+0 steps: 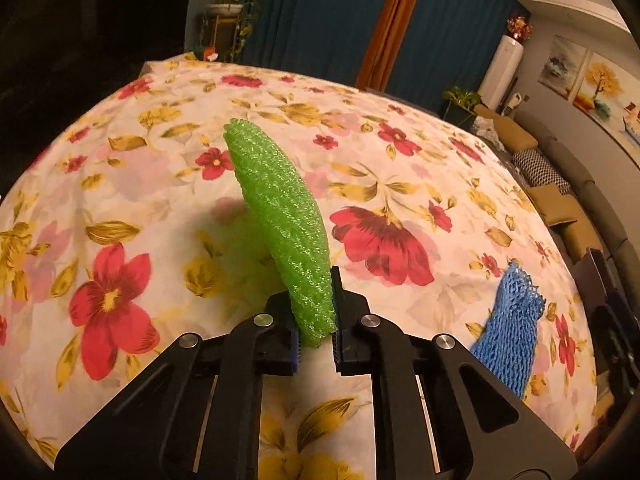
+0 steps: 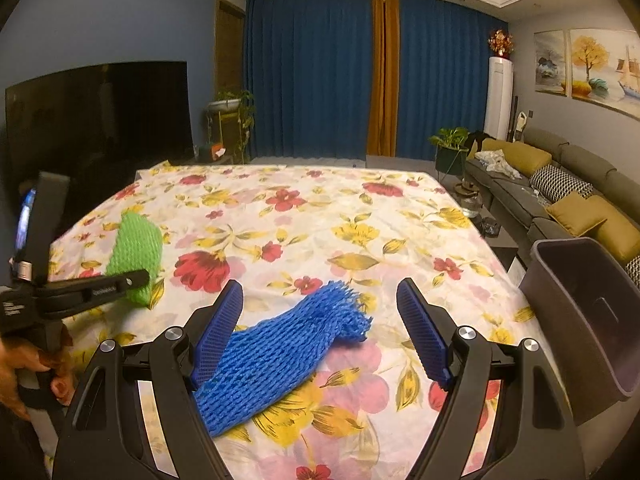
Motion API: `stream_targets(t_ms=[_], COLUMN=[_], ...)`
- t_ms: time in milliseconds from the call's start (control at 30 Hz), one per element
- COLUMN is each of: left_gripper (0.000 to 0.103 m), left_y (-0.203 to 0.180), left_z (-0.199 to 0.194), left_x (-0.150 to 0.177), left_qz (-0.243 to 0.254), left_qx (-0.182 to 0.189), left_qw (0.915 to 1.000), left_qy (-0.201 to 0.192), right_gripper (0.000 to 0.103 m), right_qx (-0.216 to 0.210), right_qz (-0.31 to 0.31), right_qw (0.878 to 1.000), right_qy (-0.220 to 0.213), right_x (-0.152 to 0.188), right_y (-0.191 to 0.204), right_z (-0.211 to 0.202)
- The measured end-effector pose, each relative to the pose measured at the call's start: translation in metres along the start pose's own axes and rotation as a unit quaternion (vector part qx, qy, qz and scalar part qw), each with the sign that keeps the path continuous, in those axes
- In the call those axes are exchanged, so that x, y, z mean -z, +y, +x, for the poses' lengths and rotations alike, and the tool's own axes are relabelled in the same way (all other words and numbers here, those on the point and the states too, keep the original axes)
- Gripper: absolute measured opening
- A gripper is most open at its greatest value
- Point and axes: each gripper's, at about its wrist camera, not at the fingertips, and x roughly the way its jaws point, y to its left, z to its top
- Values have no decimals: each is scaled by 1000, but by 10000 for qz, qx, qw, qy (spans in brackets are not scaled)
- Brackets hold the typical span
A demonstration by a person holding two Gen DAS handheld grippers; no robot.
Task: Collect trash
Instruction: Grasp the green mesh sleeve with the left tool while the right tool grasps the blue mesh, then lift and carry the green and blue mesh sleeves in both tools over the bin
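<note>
My left gripper (image 1: 316,308) is shut on a green foam net sleeve (image 1: 276,216), which stands up out of the jaws above the flowered table. It also shows in the right wrist view (image 2: 134,256), held by the left gripper (image 2: 132,280). A blue foam net sleeve (image 2: 276,352) lies flat on the cloth between the wide-open fingers of my right gripper (image 2: 320,300); its near end sits against the left finger. It also shows in the left wrist view (image 1: 510,328). A dark trash bin (image 2: 588,320) stands at the table's right edge.
The table wears a flowered cloth (image 2: 320,208). A TV (image 2: 100,120) stands to the left, a sofa with cushions (image 2: 560,184) to the right, and blue curtains (image 2: 312,76) behind.
</note>
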Motion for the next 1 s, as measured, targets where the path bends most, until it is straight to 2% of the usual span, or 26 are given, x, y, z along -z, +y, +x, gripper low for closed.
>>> stream_targets(t_ms=[133, 233, 433, 533, 700, 800, 1000], left_gripper=[11, 11, 11, 11, 11, 11, 11], left_y=[6, 8, 6, 5, 6, 7, 7], left_z=[-26, -43, -63, -68, -70, -72, -70], left_x=[-2, -3, -6, -6, -4, -5, -3], left_qz=[-102, -156, -176, -148, -176, -208, -199], left_qx=[235, 226, 333, 408, 442, 455, 465], left_qw=[9988, 9968, 9925, 9915, 9912, 9908, 9909], left_qy=[-421, -757, -1161, -1228, -1235, -1261, -1244], right_gripper=[77, 77, 76, 75, 63, 57, 33], right_qx=[-53, -75, -69, -45, 15, -1, -99], right_qz=[-10, -8, -7, -89, -179, -209, -455], right_qw=[9995, 9979, 9946, 9922, 9872, 9863, 9853], right_qy=[307, 637, 1039, 1240, 1588, 1639, 1641], right_x=[4, 6, 6, 8, 12, 13, 14], right_y=[4, 5, 7, 11, 13, 14, 24], right_z=[18, 36, 56, 64, 77, 78, 76])
